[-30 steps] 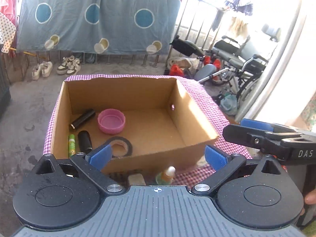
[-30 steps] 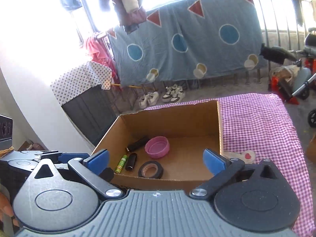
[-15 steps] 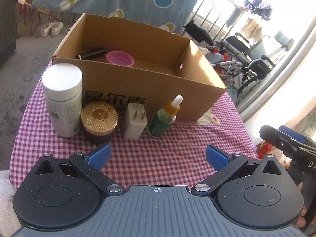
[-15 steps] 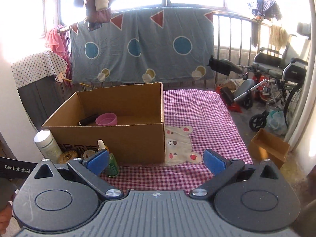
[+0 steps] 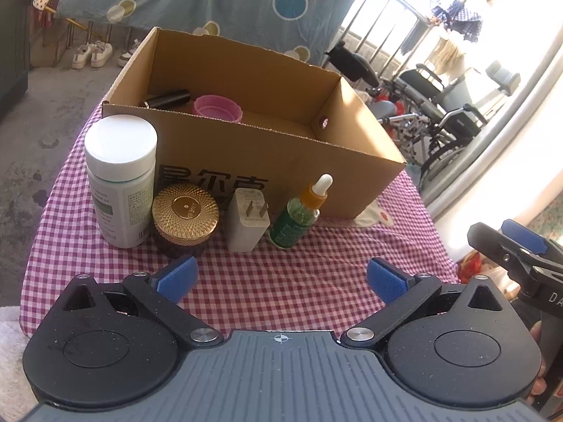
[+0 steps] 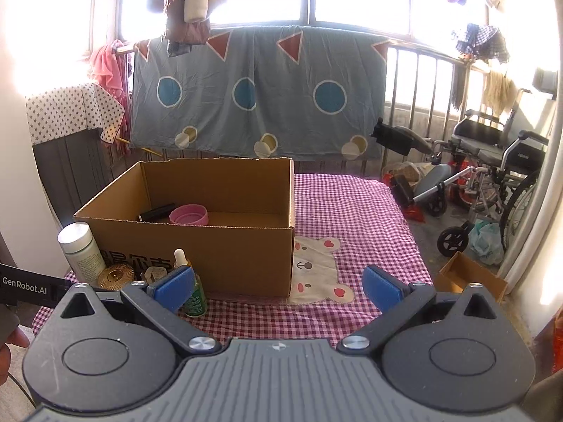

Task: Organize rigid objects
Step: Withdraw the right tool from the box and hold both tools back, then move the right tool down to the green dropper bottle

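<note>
Presently both tools idle. Left gripper (image 5: 279, 277) hangs over the near edge of the checked table (image 5: 281, 281), jaws wide apart, nothing between them. Right gripper (image 6: 278, 286) likewise spread and empty, off toward the table's right side.

Four things wait in a row against the front wall of the cardboard box (image 5: 281, 147): white bottle (image 5: 121, 179) at the left end, gold-lidded jar (image 5: 185, 215) touching it, charger plug (image 5: 248, 219), then dropper bottle (image 5: 299, 212).

Dropper bottle stands roughly upright, long axis vertical, tip up and leaning slightly right. Plug upright too, prongs facing the left gripper.

Likely step: reach for one. Best to come in level, pinch the body below the cap, lift straight, and clear the box rim before dropping it inside beside the pink lid (image 5: 217, 106).
</note>
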Motion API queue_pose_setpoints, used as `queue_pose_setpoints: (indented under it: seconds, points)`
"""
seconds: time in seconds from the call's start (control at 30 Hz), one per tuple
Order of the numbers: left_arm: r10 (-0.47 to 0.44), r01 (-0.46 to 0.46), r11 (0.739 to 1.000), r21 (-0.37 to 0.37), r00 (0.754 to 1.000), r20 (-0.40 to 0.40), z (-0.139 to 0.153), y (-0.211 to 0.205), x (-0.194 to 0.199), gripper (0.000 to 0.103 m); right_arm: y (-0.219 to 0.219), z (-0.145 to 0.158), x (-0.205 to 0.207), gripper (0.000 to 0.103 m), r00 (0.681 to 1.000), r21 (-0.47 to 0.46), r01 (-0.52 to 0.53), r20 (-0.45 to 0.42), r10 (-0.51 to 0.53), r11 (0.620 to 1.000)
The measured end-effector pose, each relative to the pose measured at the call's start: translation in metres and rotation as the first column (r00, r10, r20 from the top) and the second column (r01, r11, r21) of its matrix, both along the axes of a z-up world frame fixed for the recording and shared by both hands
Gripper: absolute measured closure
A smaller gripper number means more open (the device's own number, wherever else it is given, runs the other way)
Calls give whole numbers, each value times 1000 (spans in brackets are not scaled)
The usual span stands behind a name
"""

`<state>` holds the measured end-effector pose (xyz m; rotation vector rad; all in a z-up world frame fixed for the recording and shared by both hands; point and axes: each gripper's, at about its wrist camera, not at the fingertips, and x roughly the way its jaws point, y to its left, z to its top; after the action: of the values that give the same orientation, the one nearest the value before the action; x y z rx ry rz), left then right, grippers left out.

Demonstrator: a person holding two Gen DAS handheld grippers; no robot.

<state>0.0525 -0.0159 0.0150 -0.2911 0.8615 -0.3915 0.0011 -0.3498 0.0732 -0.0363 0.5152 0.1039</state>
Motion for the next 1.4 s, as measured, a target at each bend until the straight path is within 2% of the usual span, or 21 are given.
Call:
queue_pose_setpoints:
  seconds: [0.13,0.23,0.37,0.47,0.6,0.8,0.93,1.07,1.17,1.23,1.3,1.33,1.4]
  points:
    - [-13,13,1000,0,1000,3,-1,0,-1,0,1,-2,2,0,1000,-52,-19,14,20,998]
    - [-27,27,999,21,999,22,-1,-2,-2,0,0,-3,2,0,999,-58,-38,25,40,998]
    - [-46,45,999,18,996,73,-1,-7,-7,0,-8,-3,4,0,996,33,-84,27,83,996]
    - [-51,51,999,4,989,142,-1,-10,-13,0,-15,-3,6,0,994,120,-108,23,106,987]
    - [-108,77,986,146,971,212,0,-30,-13,0,-20,-6,11,0,993,208,-120,17,119,971]
    - [-232,139,934,328,936,265,-10,-63,-6,0,-16,-17,33,0,985,321,-142,-44,164,936]
    - [-251,143,918,370,932,263,-23,-72,3,0,-2,-24,50,0,980,341,-142,-85,181,929]
    - [-273,139,908,395,912,307,-28,-76,7,2,12,-32,66,2,972,329,-158,-113,205,931]
    - [-290,138,898,417,899,328,-29,-80,12,9,20,-37,78,12,963,328,-175,-139,231,928]
    - [-294,137,897,421,895,335,-29,-81,15,13,25,-42,86,25,957,320,-185,-158,245,929]
    - [-293,132,896,423,892,343,-29,-82,17,25,31,-45,92,33,949,313,-199,-174,262,929]
    - [-293,130,895,426,892,344,-29,-83,19,27,32,-47,94,36,947,310,-205,-178,269,928]
    - [-297,134,896,424,890,347,-29,-84,21,36,36,-49,98,38,942,305,-220,-182,284,926]
